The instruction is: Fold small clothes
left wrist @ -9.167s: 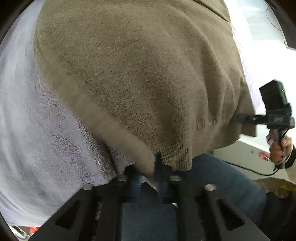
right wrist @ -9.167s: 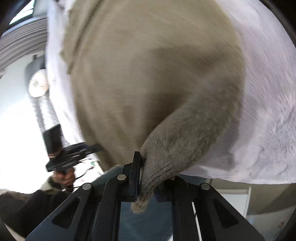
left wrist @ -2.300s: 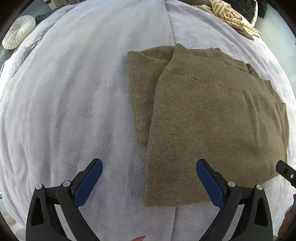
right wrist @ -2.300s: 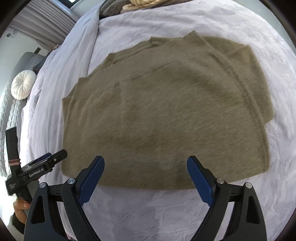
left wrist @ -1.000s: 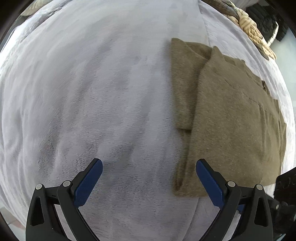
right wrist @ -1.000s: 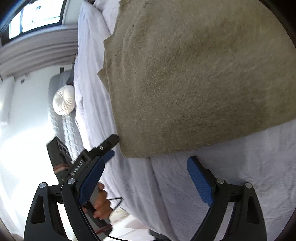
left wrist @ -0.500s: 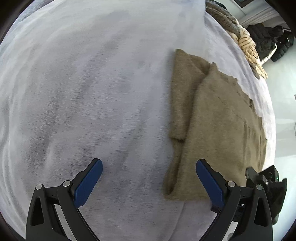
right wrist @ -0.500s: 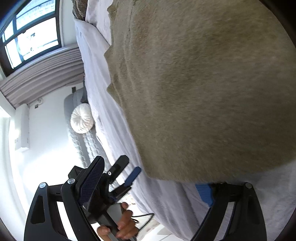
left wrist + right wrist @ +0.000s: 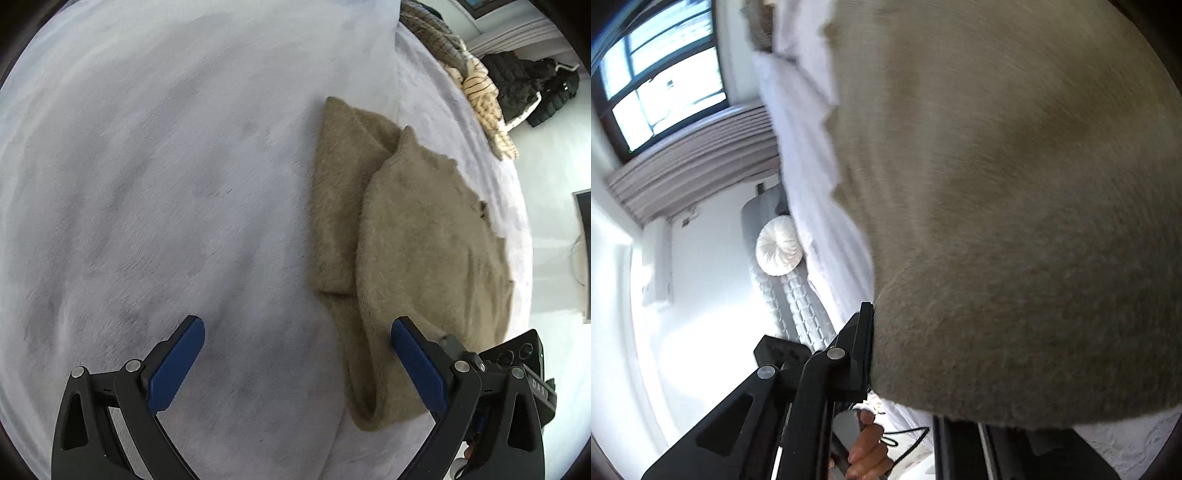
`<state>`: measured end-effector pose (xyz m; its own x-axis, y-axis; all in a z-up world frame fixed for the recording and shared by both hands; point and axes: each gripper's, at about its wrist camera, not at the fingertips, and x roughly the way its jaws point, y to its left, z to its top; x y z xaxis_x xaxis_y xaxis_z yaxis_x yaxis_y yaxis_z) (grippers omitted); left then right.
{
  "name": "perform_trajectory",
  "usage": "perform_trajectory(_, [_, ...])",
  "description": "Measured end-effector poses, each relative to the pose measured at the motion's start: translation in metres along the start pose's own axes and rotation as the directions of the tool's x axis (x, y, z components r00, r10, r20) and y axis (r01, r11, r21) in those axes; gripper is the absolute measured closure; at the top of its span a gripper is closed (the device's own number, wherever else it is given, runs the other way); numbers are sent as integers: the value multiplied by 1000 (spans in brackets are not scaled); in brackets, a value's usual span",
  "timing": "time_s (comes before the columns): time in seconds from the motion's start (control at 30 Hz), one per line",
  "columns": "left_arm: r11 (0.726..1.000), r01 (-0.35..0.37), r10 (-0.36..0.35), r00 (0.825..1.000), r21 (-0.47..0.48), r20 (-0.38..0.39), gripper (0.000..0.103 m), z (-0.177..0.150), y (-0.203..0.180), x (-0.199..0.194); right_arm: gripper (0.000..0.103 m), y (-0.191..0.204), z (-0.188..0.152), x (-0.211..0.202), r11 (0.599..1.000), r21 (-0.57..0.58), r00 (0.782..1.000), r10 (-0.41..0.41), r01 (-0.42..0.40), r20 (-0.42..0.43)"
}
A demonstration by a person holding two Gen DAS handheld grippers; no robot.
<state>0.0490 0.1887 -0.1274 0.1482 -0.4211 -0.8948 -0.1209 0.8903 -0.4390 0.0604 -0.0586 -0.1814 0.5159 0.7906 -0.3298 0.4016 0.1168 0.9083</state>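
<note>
An olive-brown knit sweater lies folded on the pale lilac bedspread, one layer lapped over another. My left gripper is open and empty, just left of the sweater's near corner; its right finger lies over the edge. The right gripper shows at that corner. In the right wrist view the sweater fills the frame and its near edge lies between my right gripper's narrowed fingers. The right finger is hidden under the cloth.
A pile of other clothes, striped cream and black, lies at the bed's far right edge. A round white cushion, curtains and a window show left of the bed. The person's hand holds the left gripper's handle.
My right gripper has moved in onto the sweater's near corner and its fingers have closed in around the edge. My left gripper has stayed open, the view swinging slightly left of the sweater.
</note>
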Motion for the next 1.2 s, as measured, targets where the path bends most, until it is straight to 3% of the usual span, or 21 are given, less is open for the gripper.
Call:
perform_trajectory(0.07, [997, 79, -79, 997, -13, -4, 2, 8, -3, 3, 92, 12, 0, -3, 999, -50, 1000, 7, -7, -11])
perform_trajectory(0.17, [979, 200, -201, 979, -34, -30, 2, 22, -9, 12, 92, 24, 0, -5, 994, -112, 1000, -6, 3, -25])
perform_trajectory(0.3, [953, 302, -303, 950, -27, -79, 2, 36, -28, 32, 92, 35, -1, -2, 985, -167, 998, -49, 43, -35])
perform_trajectory(0.37, [947, 320, -319, 942, -5, -106, 2, 40, -38, 42, 92, 36, -1, -1, 984, -175, 998, -52, 43, -44])
perform_trajectory(0.5, [952, 297, -285, 948, 71, -140, 2, 45, -65, 53, 93, 37, -2, -1, 973, -214, 993, -102, 88, -58])
perform_trajectory(0.63, [936, 307, -284, 948, 175, -143, 2, 48, -86, 47, 93, 27, -4, 4, 965, -216, 981, -172, 149, -94])
perform_trajectory(0.8, [946, 229, -194, 967, 229, -165, 2, 47, -88, 58, 89, 13, -14, 6, 920, -272, 925, -336, 281, -180])
perform_trajectory(0.9, [953, 180, -141, 976, 244, -168, 2, 45, -85, 65, 88, 17, -20, -5, 846, -370, 868, -468, 384, -168])
perform_trajectory(0.97, [953, 165, -125, 979, 255, -164, 2, 43, -85, 66, 86, 27, -17, -19, 814, -407, 854, -502, 415, -133])
perform_trajectory(1.03, [952, 145, -105, 982, 271, -157, 2, 41, -88, 67, 64, 35, -9, -34, 796, -417, 852, -516, 439, -88])
perform_trajectory(1.07, [951, 137, -97, 983, 276, -154, 2, 41, -89, 68, 46, 41, -2, -43, 781, -425, 850, -524, 458, -47])
perform_trajectory(1.2, [952, 108, -69, 987, 286, -144, 2, 41, -91, 70, 43, 52, 18, -68, 717, -436, 821, -563, 544, 97])
